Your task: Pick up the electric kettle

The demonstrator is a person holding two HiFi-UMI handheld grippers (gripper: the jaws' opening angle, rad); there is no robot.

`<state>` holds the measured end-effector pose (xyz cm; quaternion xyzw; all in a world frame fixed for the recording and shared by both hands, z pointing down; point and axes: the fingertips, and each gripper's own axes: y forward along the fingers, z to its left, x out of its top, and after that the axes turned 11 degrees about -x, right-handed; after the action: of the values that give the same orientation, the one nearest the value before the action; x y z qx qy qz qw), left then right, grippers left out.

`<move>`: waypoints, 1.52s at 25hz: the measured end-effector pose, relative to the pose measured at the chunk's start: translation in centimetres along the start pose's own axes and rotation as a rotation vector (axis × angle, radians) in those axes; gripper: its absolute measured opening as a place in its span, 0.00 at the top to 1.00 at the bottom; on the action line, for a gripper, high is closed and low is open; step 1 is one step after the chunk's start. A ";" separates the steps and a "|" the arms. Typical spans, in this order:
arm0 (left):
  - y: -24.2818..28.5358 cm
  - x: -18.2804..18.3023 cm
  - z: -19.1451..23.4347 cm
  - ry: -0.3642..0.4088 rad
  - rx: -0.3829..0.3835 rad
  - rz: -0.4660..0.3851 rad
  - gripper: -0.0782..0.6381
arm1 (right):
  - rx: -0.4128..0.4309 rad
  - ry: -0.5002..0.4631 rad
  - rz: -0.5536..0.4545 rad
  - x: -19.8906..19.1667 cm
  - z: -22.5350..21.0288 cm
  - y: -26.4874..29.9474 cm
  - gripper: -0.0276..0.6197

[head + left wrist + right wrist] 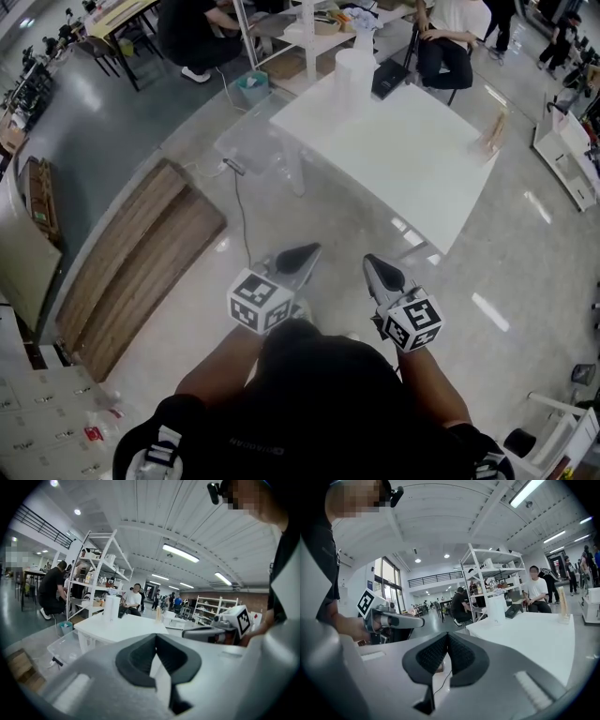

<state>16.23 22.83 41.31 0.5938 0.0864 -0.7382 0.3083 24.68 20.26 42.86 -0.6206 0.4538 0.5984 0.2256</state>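
The electric kettle [354, 75], a tall white cylinder, stands at the far end of the white table [412, 159]. It also shows in the left gripper view [111, 607] and the right gripper view [496, 610]. My left gripper [305, 255] and right gripper [375, 265] are held side by side over the floor, well short of the table. Both point toward the table. The left gripper [156, 639] has its pads together with nothing between them. The right gripper [447, 639] is likewise shut and empty.
A black flat object [389, 77] lies beside the kettle, and a small wooden piece [494, 131] stands at the table's right edge. A clear plastic bin [248, 141] and a cable [242, 216] are on the floor left of the table. Wooden boards [131, 262] lie further left. Seated people and white shelving [101, 573] are behind.
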 end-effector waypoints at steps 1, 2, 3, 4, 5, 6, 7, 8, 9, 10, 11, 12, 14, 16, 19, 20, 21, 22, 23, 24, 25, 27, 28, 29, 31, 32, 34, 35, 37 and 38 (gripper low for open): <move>-0.1 0.2 0.8 -0.002 -0.002 -0.002 0.89 | -0.002 -0.002 0.005 0.1 0.1 0.7 0.95; -0.2 0.4 1.5 -0.003 -0.003 -0.003 0.89 | -0.005 -0.004 0.010 0.2 0.1 1.5 0.95; -0.3 0.5 2.2 -0.006 -0.005 -0.004 0.89 | -0.008 -0.005 0.015 0.3 0.1 2.1 0.95; -0.4 0.7 2.9 -0.008 -0.007 -0.005 0.89 | -0.011 -0.006 0.019 0.5 0.2 2.8 0.95; -0.5 0.9 3.6 -0.010 -0.009 -0.004 0.89 | -0.013 -0.007 0.021 0.7 0.3 3.4 0.95; -0.6 1.1 4.2 -0.011 -0.012 -0.002 0.89 | -0.016 -0.009 0.022 1.0 0.5 4.0 0.95; -0.7 1.2 4.7 -0.012 -0.016 0.002 0.89 | -0.019 -0.011 0.022 1.2 0.6 4.6 0.95; -0.9 1.4 5.3 -0.011 -0.020 0.008 0.89 | -0.022 -0.013 0.021 1.5 0.9 5.2 0.95; -1.0 1.4 5.7 -0.010 -0.025 0.013 0.89 | -0.025 -0.015 0.021 1.6 1.1 5.7 0.95; -1.2 1.4 6.2 -0.008 -0.030 0.018 0.89 | -0.028 -0.015 0.021 1.7 1.3 6.2 0.95; -1.3 1.3 6.6 -0.007 -0.036 0.022 0.89 | -0.033 -0.016 0.020 1.7 1.5 6.7 0.95; -1.5 1.3 7.1 -0.006 -0.042 0.024 0.89 | -0.038 -0.016 0.020 1.7 1.7 7.1 0.95; -1.7 1.3 8.0 -0.003 -0.049 0.024 0.89 | -0.051 -0.015 0.026 1.5 1.8 7.9 0.95; -2.1 1.7 8.9 0.001 -0.048 0.018 0.89 | -0.059 -0.010 0.032 1.5 2.0 8.7 0.95; -2.9 1.7 9.9 -0.010 -0.044 0.008 0.89 | -0.065 -0.014 0.036 1.6 2.5 9.3 0.95; -3.2 1.5 10.1 -0.016 -0.043 0.011 0.89 | -0.068 -0.012 0.033 1.7 2.7 9.5 0.95; -3.4 1.4 10.4 -0.021 -0.041 0.014 0.89 | -0.070 -0.007 0.029 1.8 2.9 9.7 0.95; -3.5 1.2 10.7 -0.024 -0.041 0.018 0.89 | -0.069 -0.003 0.027 1.8 3.2 10.1 0.95; -3.7 1.1 11.0 -0.026 -0.041 0.020 0.89 | -0.065 -0.002 0.029 1.8 3.5 10.4 0.95; -3.9 1.0 11.2 -0.028 -0.042 0.022 0.89 | -0.059 -0.003 0.034 1.6 3.9 10.7 0.95; -4.1 0.8 11.2 -0.031 -0.044 0.024 0.89 | -0.054 -0.003 0.040 1.5 4.2 10.9 0.95; -4.6 0.6 11.2 -0.035 -0.047 0.025 0.89 | -0.050 0.003 0.047 1.5 4.5 11.0 0.95; -4.8 0.5 11.3 -0.036 -0.046 0.025 0.89 | -0.050 0.006 0.048 1.6 4.6 11.1 0.95; -5.1 0.5 11.4 -0.038 -0.041 0.025 0.89 | -0.051 0.008 0.047 1.7 4.6 11.2 0.95; -5.3 0.5 12.1 -0.042 -0.028 0.022 0.89 | -0.053 0.006 0.044 2.1 4.4 11.5 0.95; -5.3 0.6 12.4 -0.045 -0.022 0.018 0.89 | -0.055 0.005 0.043 2.2 4.2 11.6 0.95; -5.4 0.9 12.8 -0.044 -0.015 0.007 0.89 | -0.057 0.007 0.043 2.2 4.0 11.8 0.95; -5.5 1.1 13.0 -0.041 -0.013 0.000 0.89 | -0.056 0.008 0.043 2.1 4.1 12.0 0.95; -5.9 1.5 13.1 -0.033 -0.012 -0.011 0.89 | -0.053 0.013 0.043 2.0 4.3 12.4 0.95; -6.0 1.6 13.2 -0.031 -0.012 -0.015 0.89 | -0.051 0.014 0.041 2.1 4.4 12.6 0.95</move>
<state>1.84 20.48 42.11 0.5798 0.0904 -0.7490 0.3076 11.59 17.12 43.44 -0.6207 0.4527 0.6099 0.1944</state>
